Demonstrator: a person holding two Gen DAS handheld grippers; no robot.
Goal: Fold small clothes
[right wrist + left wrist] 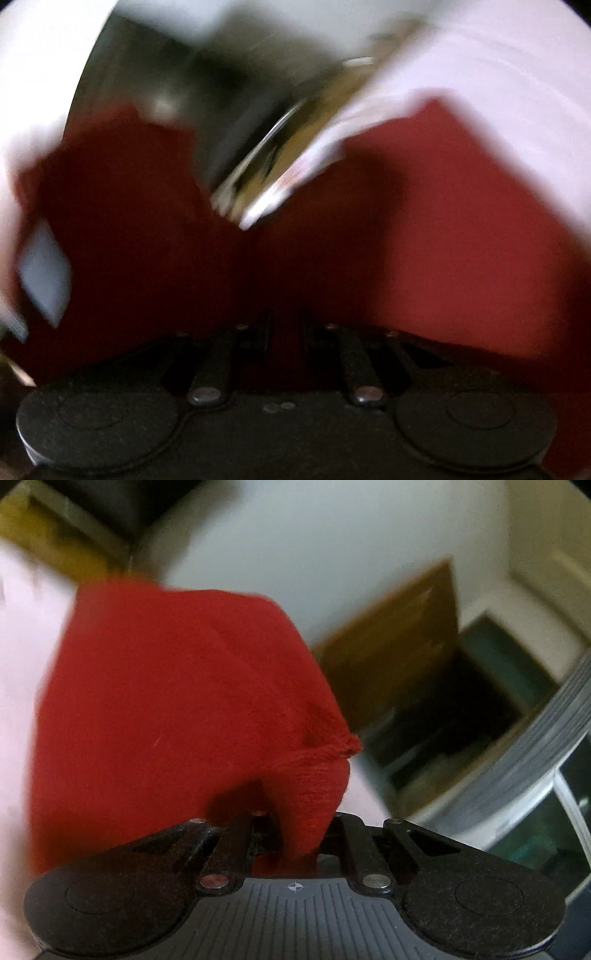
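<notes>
Red garment [177, 701] hides left gripper [295, 834] fingertips; right view motion-blurred, right gripper [286, 332] fingertips indistinct against the garment.

The left wrist view looks forward over its own left gripper [295, 834], tilted, almost pressed up against a red cloth [166, 701] that fills the left half; past it, a white wall [332, 546] and a dark shelf opening [461, 701] slant far off to the right. The right wrist view rides just behind the right gripper [284, 332], badly smeared, facing the red cloth [443, 240] at very close range, pale surface [498, 66] beyond. Both views share that red cloth.
</notes>
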